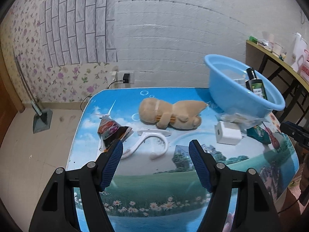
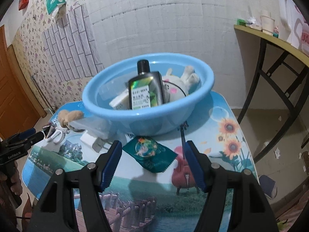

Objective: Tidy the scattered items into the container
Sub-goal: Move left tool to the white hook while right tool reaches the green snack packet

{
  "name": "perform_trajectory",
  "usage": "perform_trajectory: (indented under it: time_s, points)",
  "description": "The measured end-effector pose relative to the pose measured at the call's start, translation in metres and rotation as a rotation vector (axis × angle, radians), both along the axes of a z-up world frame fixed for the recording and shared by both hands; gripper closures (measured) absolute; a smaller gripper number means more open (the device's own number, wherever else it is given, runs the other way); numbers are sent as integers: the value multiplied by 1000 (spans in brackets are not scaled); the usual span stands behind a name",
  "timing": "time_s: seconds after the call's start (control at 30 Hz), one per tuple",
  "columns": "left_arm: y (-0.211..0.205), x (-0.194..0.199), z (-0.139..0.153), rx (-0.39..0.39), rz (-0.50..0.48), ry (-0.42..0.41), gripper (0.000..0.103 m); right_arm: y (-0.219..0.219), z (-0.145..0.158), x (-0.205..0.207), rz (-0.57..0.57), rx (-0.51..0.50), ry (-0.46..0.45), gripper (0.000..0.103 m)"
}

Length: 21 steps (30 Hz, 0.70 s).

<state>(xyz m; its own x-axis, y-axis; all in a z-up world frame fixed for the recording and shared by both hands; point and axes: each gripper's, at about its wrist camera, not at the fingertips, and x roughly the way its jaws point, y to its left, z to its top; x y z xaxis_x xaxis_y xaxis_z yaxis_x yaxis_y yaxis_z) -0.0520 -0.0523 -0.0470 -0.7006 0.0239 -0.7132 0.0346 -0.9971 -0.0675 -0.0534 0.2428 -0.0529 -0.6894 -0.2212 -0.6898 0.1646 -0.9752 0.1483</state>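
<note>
The left gripper [image 1: 156,149] stands with its jaws apart and nothing between them, above the near part of the picture-printed table [image 1: 154,183]. Just beyond its fingertips lies a white plastic hook [image 1: 148,145], and a crumpled snack wrapper [image 1: 112,133] lies to the left of the hook. A tan plush toy [image 1: 170,116] lies on its side farther away. To the right sit a white charger cube [image 1: 227,133] and a clear plastic bag [image 1: 241,118]. The right gripper [image 2: 152,149] is likewise spread and empty, poised over a green sachet [image 2: 150,154] that lies flat on the table. The blue basin [image 2: 146,116] stands at the far right of the table and holds a dark green bottle [image 2: 146,90], a white plush rabbit [image 2: 181,83] and a white box [image 2: 120,101].
</note>
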Motion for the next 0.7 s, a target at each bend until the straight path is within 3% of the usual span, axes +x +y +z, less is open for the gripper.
perform_trajectory:
  time_s: [0.7]
  points:
    - [5,-43,-32,-62,-77,-128,32,-16,-39,-29,64,60,-154,36]
